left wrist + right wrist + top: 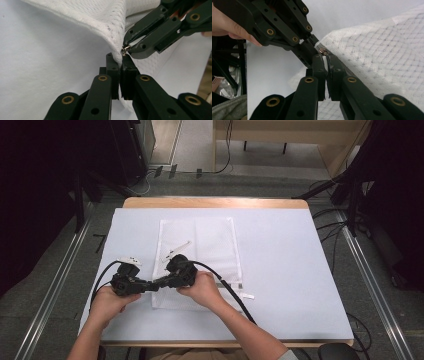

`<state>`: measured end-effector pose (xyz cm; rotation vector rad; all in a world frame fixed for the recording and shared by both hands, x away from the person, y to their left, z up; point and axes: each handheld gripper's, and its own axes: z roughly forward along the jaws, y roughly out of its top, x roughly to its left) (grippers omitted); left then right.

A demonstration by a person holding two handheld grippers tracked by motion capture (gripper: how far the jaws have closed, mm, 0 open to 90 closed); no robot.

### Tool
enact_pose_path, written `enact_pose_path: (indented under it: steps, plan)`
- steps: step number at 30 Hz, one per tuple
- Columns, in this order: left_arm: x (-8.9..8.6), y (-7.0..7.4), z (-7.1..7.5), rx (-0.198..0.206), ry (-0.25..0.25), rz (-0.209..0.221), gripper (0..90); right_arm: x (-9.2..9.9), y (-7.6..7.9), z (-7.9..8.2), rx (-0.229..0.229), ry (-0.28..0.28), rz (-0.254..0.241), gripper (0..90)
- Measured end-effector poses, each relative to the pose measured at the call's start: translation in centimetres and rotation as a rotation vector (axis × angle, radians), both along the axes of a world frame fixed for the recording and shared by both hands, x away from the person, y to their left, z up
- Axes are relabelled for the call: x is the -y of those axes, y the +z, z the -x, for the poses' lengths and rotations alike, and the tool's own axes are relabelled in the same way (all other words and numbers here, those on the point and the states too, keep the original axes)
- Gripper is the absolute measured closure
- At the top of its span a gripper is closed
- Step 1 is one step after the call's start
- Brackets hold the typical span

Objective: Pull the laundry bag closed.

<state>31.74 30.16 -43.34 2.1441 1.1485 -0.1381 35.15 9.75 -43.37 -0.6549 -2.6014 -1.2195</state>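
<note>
A white mesh bag lies flat on the white table cover. Both grippers meet at its near left corner. My left gripper is shut on the mesh right at that corner, lifting the fabric into a ridge. My right gripper is shut on the small white zipper pull, just behind the metal slider. In the high view the left gripper and right gripper point at each other, tips almost touching. The left gripper shows at the upper left of the right gripper view.
A thin white strip lies on the bag's left half, and a small white tag sits off its near right corner. The cover spreads over a wooden table. Cables trail from both grippers toward the front edge.
</note>
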Motion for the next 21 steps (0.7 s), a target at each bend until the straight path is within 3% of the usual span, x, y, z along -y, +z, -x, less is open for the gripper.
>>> enact_pose_path:
  steps: [7,21]
  plan:
    - [-0.1,-0.1,0.0,-0.006,0.006,-0.006,88.1,0.4,-0.6,-0.3,-0.001,-0.014,0.003,88.3]
    - [-0.3,0.1,0.2,0.019,-0.008,-0.033,87.9,1.2,-1.0,-0.4,0.005,-0.026,0.022,88.2]
